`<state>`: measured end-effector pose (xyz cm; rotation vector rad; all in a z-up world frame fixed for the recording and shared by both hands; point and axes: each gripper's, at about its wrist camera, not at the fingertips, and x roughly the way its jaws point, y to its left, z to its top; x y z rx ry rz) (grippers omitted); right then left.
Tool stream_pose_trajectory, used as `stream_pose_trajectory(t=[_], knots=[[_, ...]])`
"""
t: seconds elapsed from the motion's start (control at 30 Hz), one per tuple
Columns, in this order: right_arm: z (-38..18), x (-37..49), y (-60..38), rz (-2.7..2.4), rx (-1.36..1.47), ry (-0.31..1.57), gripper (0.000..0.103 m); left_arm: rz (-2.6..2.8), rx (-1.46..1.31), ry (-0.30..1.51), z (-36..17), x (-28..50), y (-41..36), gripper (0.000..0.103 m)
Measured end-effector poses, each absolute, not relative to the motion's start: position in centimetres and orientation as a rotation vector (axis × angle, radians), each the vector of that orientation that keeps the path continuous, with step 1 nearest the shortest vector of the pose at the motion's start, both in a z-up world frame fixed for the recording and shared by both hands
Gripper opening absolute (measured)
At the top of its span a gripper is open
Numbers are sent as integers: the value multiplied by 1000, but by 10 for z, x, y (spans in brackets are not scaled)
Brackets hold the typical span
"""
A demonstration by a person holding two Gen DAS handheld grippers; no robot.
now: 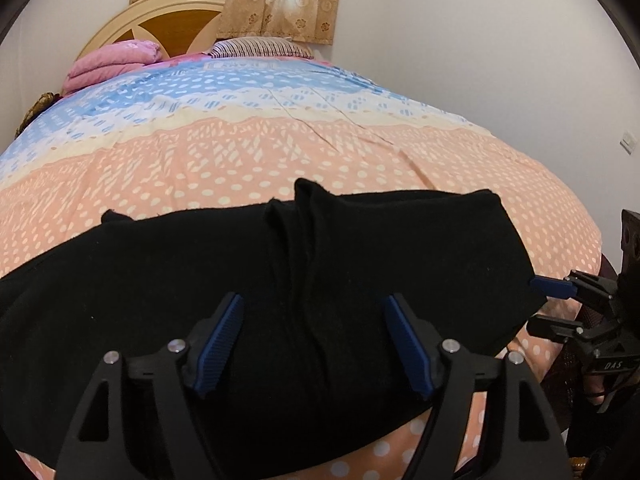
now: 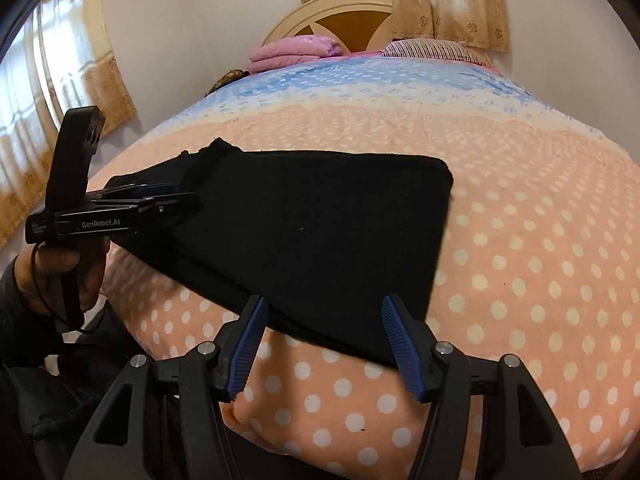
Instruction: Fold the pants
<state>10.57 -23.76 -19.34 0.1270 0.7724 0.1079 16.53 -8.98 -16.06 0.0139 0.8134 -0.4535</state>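
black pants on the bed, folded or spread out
Folded: the black fabric pants lie as a compact layered panel on the dotted peach bedspread, doubled edges visible, no separate legs showing.

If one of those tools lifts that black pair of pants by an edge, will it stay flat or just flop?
The black pants would probably flop: they show soft creases mid-cloth and lie folded flat on the bedspread. They look like thin knit, so likely light. The fuzzy surface suggests both open tools, left tool and right tool, would grip without slipping.
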Motion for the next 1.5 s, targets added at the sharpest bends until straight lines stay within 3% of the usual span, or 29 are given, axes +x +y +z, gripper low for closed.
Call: stream_pose_trajectory(t=[0.27,0.5,0.7,0.8,0.97,1.4,1.5], knots=[[-167,108,-226,118,166,771,62,-459,-21,810,-155,161,-80,76],[-151,147,-176,239,118,728,62,-342,-23,767,-140,151,-15,76],[-166,184,-124,374,90,745,62,-106,-15,732,-135,137,82,95],[-191,194,-105,422,75,854,62,8,-44,747,-142,132,132,95],[-191,184,-92,398,-36,819,62,136,-121,764,-160,125,187,95],[-181,161,-131,377,170,713,62,100,-251,760,-185,130,205,95],[-187,159,-131,370,191,723,62,88,-285,758,-182,130,214,89]])
